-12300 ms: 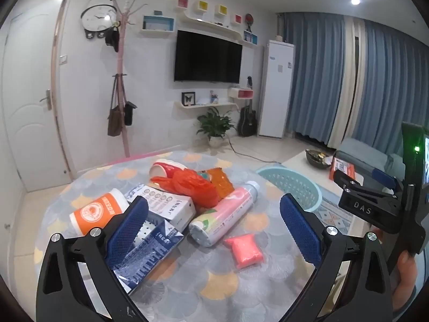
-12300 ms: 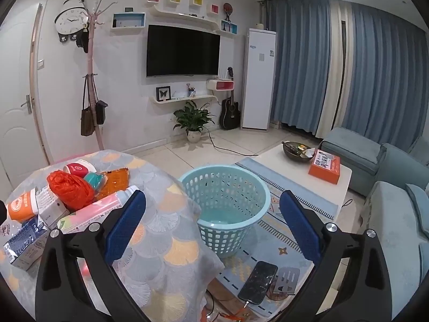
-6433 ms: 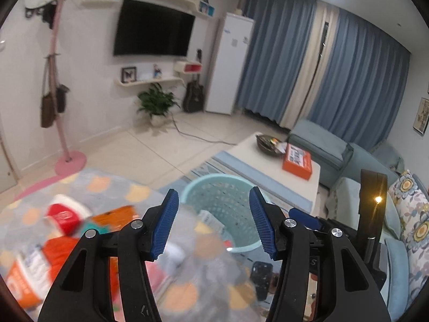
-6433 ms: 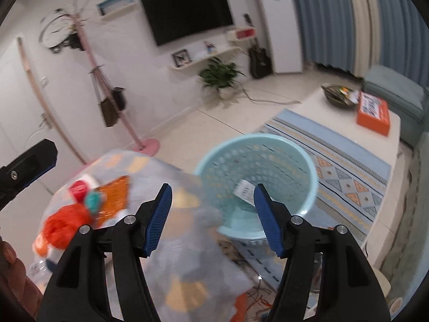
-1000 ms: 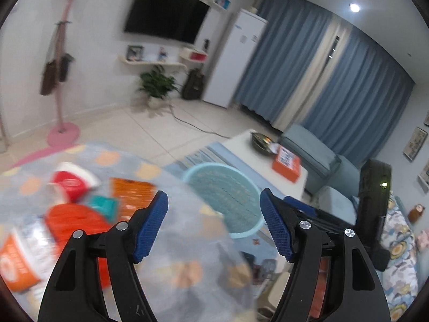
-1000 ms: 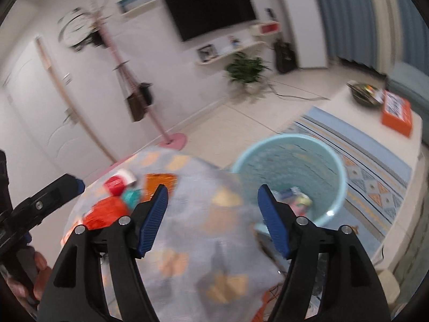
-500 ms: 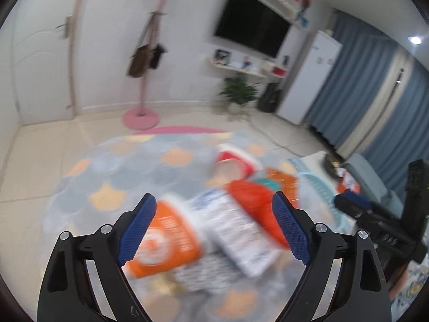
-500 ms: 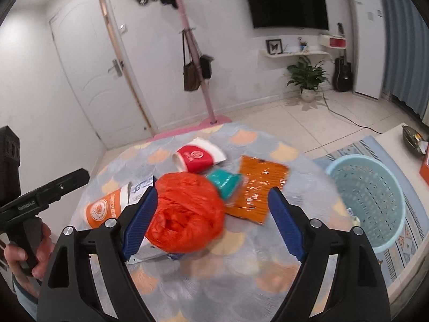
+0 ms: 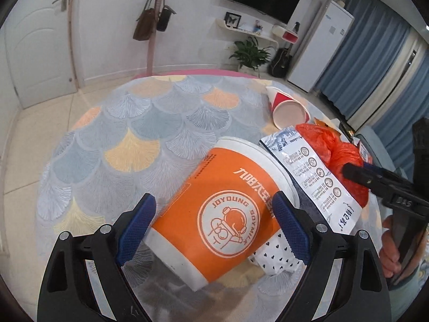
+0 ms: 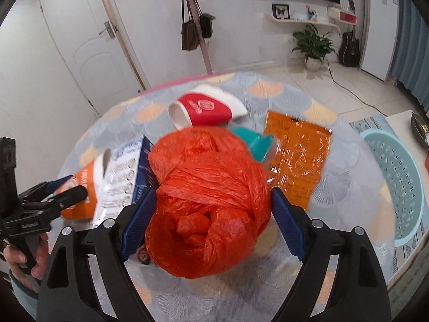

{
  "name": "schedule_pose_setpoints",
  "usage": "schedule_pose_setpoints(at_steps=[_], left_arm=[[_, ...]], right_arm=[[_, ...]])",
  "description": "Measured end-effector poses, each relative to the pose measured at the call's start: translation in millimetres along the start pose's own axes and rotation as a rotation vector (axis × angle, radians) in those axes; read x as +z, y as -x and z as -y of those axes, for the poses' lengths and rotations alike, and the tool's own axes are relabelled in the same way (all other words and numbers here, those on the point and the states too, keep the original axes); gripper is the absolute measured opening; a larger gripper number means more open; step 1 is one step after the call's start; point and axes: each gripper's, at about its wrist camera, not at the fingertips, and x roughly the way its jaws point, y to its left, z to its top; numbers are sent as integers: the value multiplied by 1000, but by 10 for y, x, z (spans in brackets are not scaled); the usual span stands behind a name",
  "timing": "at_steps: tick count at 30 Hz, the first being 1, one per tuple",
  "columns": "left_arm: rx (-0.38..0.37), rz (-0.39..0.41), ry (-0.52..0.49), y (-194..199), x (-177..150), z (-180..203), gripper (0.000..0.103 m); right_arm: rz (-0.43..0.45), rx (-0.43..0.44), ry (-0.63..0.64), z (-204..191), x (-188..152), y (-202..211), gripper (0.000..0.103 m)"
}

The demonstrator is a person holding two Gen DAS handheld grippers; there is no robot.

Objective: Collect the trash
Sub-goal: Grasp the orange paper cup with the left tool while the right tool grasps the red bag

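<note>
Trash lies heaped on your scallop-patterned surface [image 9: 128, 123]: your left gripper [image 9: 211, 229] is open astride the toppled orange soy-milk paper cup [image 9: 228, 212], your right gripper [image 10: 211, 218] open around the crumpled orange plastic bag [image 10: 209, 201]. Closing could roll the cup sideways, or pinch only loose film so the bag slips. Half a second ago both grippers hung higher and clear of these; the pale blue perforated basket [image 10: 396, 177] waits just off the surface.
</note>
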Motion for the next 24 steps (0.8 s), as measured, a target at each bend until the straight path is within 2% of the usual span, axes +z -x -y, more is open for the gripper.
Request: schedule_pose_setpoints(at_steps=[5, 9, 13, 19, 24], left_arm=[[18, 1, -37, 1, -57, 73, 86], [55, -15, -57, -4, -186, 147, 85], [103, -21, -61, 39, -352, 212, 71], [101, 28, -26, 193, -469, 255, 68], [72, 91, -11, 430, -473, 351, 68]], right_arm=[[14, -33, 24, -58, -60, -17, 79], [35, -66, 60, -100, -109, 22, 63], [67, -102, 105, -122, -199, 108, 49], [90, -117, 115, -101, -252, 227, 37], [128, -107, 94, -14, -284, 418, 34]])
